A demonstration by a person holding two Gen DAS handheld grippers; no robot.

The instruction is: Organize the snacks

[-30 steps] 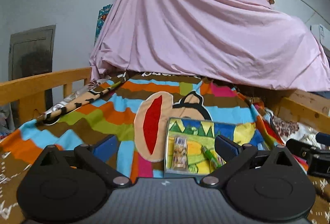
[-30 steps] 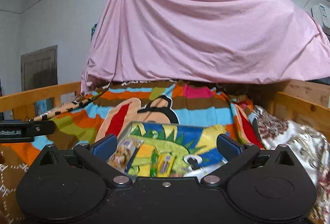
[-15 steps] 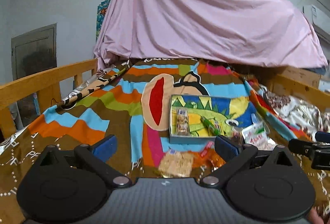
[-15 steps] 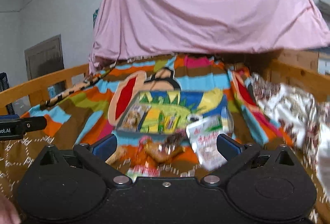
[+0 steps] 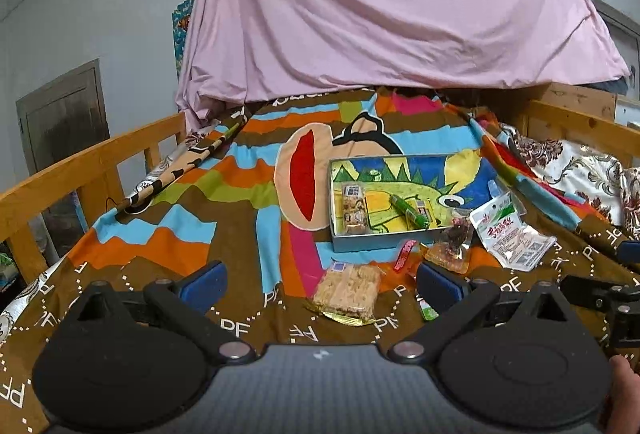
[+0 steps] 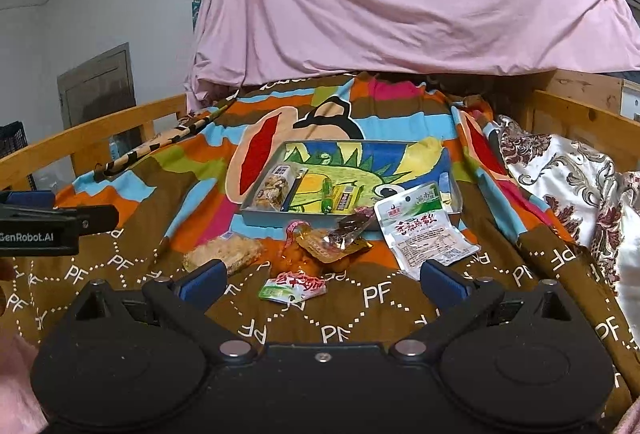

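A shallow grey tray (image 5: 372, 239) (image 6: 264, 219) with a cartoon lining lies on the bedspread and holds a nut bar (image 5: 354, 208), a green stick (image 5: 410, 210) and a yellow pack (image 6: 345, 199). In front of it lie a rice-cracker pack (image 5: 347, 288) (image 6: 224, 252), an orange-brown clear pack (image 6: 334, 242), a white pouch (image 5: 510, 232) (image 6: 422, 230) and a small green-and-red pack (image 6: 292, 287). My left gripper (image 5: 320, 280) is open and empty, just short of the cracker pack. My right gripper (image 6: 320, 280) is open and empty, near the small pack.
Wooden bed rails run along the left (image 5: 72, 170) and right (image 6: 580, 118). A pink sheet (image 5: 380, 14) hangs at the back. A floral quilt (image 6: 576, 178) lies bunched at the right. The left gripper's body (image 6: 44, 224) shows at the right view's left edge.
Both grippers have tilted down and drawn back, so the loose snacks in front of the tray have come into view. Both stay open and empty.
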